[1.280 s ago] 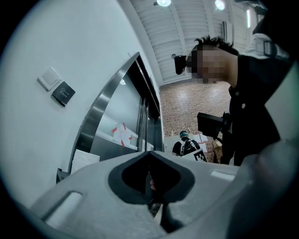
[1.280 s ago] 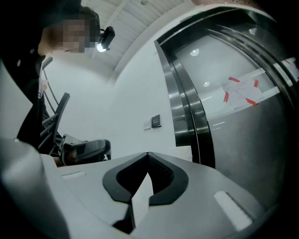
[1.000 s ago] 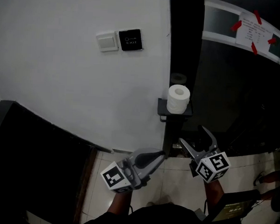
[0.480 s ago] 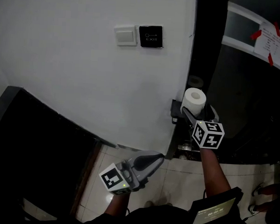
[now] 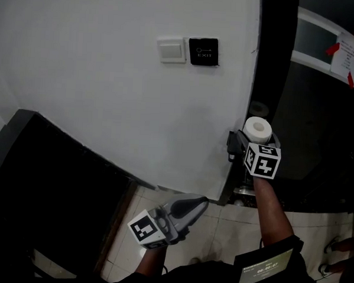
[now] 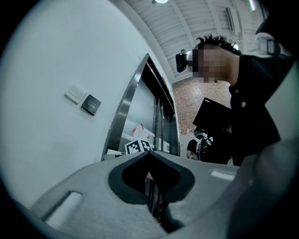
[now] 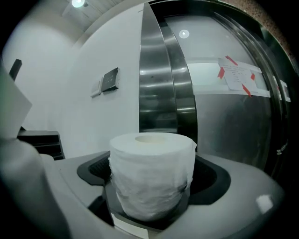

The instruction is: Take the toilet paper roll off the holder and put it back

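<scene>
**Right claw around the roll, not yet lifting**

The right gripper (image 7: 153,175) has its jaws spread to either side of the toilet paper roll (image 5: 257,129), which stands upright on the holder (image 5: 231,144); I see no squeeze in the paper. The left gripper (image 5: 197,200), at 7 o'clock from the roll, is pressed together and empty.

A soft or off-centre pinch could crush the roll or tip it off the shelf. The steel door frame (image 5: 274,66) crowds in at 12 o'clock, and the switch (image 5: 171,49) and exit plate (image 5: 203,51) sit at 10 o'clock.
</scene>
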Motion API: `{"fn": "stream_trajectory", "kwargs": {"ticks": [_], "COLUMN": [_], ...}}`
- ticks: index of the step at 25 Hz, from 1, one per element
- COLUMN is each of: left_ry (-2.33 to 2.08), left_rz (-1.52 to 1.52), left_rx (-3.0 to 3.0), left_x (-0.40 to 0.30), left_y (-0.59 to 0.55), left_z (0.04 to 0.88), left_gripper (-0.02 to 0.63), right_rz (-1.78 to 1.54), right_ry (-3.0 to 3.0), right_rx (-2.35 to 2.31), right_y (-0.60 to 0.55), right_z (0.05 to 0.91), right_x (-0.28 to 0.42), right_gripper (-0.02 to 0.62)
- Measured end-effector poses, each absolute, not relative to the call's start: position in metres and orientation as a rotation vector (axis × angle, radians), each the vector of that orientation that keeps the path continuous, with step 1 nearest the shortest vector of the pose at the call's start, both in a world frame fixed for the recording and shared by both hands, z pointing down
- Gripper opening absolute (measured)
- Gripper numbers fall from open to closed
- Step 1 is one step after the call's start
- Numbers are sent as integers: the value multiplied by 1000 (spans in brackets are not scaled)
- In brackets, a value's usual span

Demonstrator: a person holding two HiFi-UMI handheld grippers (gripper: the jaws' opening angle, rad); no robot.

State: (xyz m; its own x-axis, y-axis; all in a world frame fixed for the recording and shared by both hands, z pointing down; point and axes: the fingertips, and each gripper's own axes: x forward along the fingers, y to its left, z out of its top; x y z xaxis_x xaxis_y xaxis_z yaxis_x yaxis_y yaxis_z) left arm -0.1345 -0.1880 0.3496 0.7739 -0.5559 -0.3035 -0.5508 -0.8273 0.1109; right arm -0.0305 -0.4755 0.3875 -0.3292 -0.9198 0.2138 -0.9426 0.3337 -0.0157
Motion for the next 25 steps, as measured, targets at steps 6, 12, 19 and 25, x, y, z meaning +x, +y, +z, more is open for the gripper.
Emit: {"fn": "stream_trajectory", "kwargs": {"ticks": [6, 12, 19, 25], "left_ry": [-910, -883, -872, -792], "left_rz": [-520, -533, -525, -519], "left_rx": [2949, 2985, 2994, 3026], "left_x": [-132, -121, -115, -90], "left_y": [-187, -172, -160, -162], "left_z": [347, 338, 334, 325], "left_gripper": [0, 0, 0, 0], "right_rz": [196, 192, 179, 261], "right_ry": [-2400, -2423, -2614, -2842], "right_rx": [1719, 1692, 1631, 1561], "right_y": [-478, -475, -438, -368], "right_z": [389, 389, 356, 322], "right_x": [-28, -27, -14, 19], "right_gripper": [443, 440, 437, 437]}}
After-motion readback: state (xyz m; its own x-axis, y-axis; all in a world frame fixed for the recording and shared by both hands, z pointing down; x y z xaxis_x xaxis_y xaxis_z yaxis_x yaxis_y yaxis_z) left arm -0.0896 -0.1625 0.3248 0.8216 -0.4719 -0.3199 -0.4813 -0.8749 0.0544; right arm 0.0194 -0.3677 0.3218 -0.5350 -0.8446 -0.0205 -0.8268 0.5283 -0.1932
